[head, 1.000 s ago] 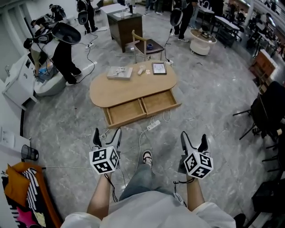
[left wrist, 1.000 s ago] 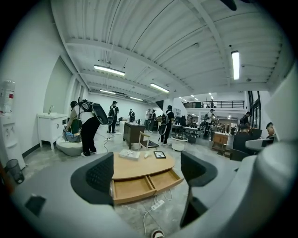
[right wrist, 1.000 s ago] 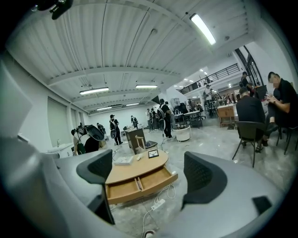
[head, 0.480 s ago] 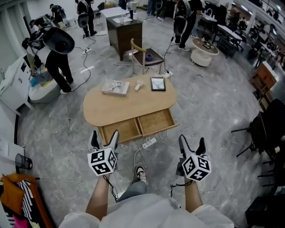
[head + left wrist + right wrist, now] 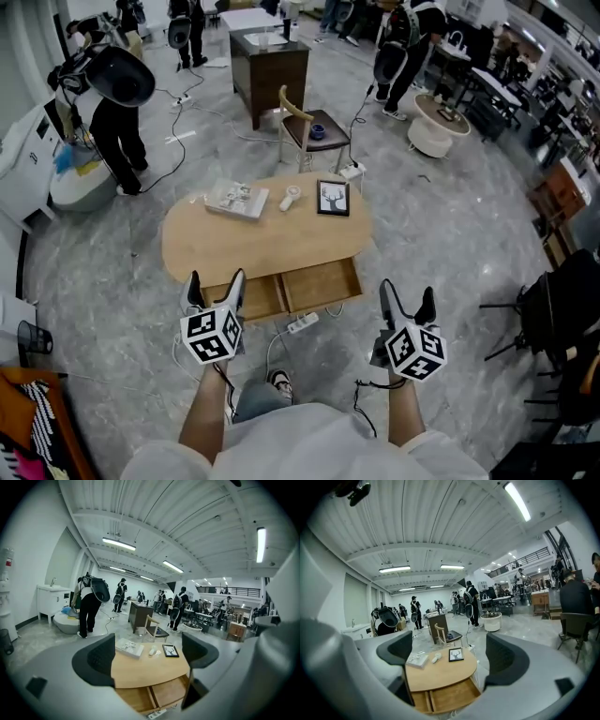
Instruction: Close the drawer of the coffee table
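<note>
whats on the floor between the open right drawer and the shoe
A white power strip lies between the right drawer and the shoe, seen in the head view.

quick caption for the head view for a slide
Left gripper and right gripper, both open, facing the coffee table, its drawers pulled out.

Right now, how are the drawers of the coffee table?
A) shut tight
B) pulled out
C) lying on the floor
B: the two drawers stick out from under the coffee table top with their wooden insides showing. The left gripper and right gripper are open, with nothing between their jaws.
</note>
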